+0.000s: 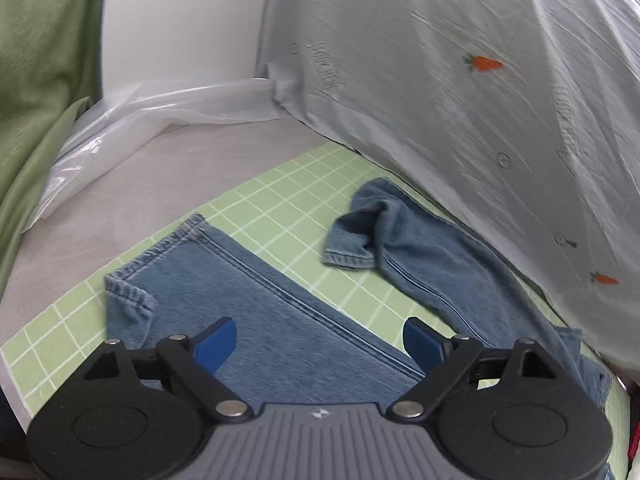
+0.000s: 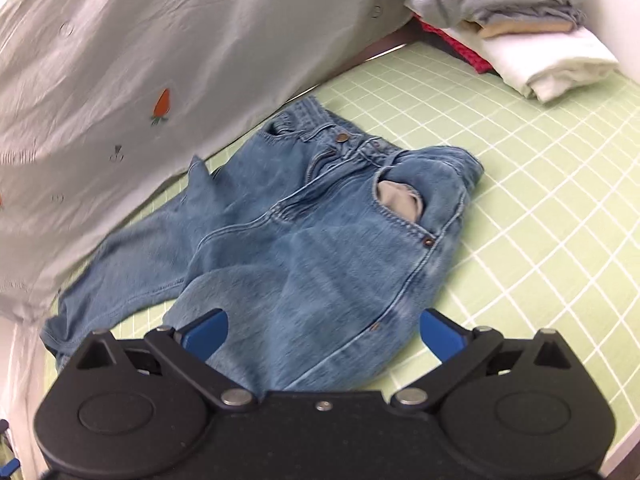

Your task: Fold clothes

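Small blue denim jeans (image 2: 320, 224) lie rumpled, unfolded, on the green gridded mat (image 2: 540, 160); both hand-held grippers, left (image 1: 319, 344) and right (image 2: 324, 334), hover spread and empty; folded garment pile (image 2: 520, 28) beyond.

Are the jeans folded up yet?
Not yet. The jeans lie spread on the green mat, waistband showing, legs apart, one hem crumpled. Both grippers hover open.
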{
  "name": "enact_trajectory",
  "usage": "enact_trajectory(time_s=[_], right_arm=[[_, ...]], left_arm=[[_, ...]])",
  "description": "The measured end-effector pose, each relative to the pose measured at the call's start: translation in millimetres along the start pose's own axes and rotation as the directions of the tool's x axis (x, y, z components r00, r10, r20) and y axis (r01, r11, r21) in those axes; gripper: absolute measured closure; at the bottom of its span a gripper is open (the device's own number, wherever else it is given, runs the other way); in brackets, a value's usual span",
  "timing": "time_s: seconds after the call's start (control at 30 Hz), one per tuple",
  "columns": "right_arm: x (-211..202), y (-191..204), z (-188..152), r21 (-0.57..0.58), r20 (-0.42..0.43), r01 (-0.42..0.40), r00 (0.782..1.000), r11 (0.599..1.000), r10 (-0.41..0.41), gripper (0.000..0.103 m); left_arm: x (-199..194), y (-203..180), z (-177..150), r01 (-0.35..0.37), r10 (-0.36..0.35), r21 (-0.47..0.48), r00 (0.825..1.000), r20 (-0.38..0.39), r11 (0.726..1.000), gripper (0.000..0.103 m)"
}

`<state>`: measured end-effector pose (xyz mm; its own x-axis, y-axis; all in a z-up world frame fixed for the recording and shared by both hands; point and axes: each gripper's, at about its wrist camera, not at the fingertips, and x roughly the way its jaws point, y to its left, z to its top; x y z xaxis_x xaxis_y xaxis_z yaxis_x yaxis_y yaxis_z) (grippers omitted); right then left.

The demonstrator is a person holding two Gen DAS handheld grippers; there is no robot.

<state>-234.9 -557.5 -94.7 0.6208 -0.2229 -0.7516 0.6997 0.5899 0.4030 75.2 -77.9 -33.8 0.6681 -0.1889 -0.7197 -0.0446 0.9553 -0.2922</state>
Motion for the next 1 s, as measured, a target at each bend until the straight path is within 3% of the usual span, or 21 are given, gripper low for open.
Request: enact_trajectory(time_s=[0.17, 0.5, 0.7, 0.8, 0.83, 0.9, 0.93, 1.0], right_arm=[[13, -38, -4, 0.071, -0.033, 0.041, 0.999, 0.997, -0.039, 0.000], [55, -99, 39, 0.141, -0.045, 0.041, 0.998, 0.989, -0.035, 0.000], [91, -107, 67, 0.190, -0.023, 0.038, 0.999, 0.981, -0.034, 0.003], [100, -104, 74, 0.157, -0.006, 0.043, 0.999, 0.987, -0.043, 0.012], [103, -101, 75, 0.125, -0.004, 0.037, 0.999, 0.991, -0.037, 0.022], [106, -95, 76, 0.026, -0.003, 0.030, 1.000, 0.999, -0.030, 0.057], [106, -93, 76, -0.022, -0.002, 0.029, 1.000, 0.999, -0.029, 0.059], [106, -88, 75, -0.118, 0.001, 0.027, 1.000, 0.993, -0.027, 0.081]], left_arm=[[-9, -40, -32, 0.019, -0.016, 0.068, 0.999, -0.050, 0.998, 0.011], [-20, -111, -85, 0.030, -0.013, 0.169, 0.995, -0.098, 0.985, 0.010], [-28, -143, -109, 0.015, 0.011, 0.215, 0.993, -0.120, 0.976, 0.010], [-33, -153, -116, -0.007, 0.037, 0.230, 0.991, -0.127, 0.973, 0.010], [-35, -156, -119, -0.014, 0.045, 0.235, 0.991, -0.129, 0.972, 0.010], [-38, -162, -125, -0.026, 0.060, 0.244, 0.989, -0.134, 0.969, 0.010], [-39, -164, -128, -0.029, 0.065, 0.249, 0.988, -0.137, 0.968, 0.010], [-42, -166, -134, -0.031, 0.069, 0.258, 0.988, -0.140, 0.966, 0.010]])
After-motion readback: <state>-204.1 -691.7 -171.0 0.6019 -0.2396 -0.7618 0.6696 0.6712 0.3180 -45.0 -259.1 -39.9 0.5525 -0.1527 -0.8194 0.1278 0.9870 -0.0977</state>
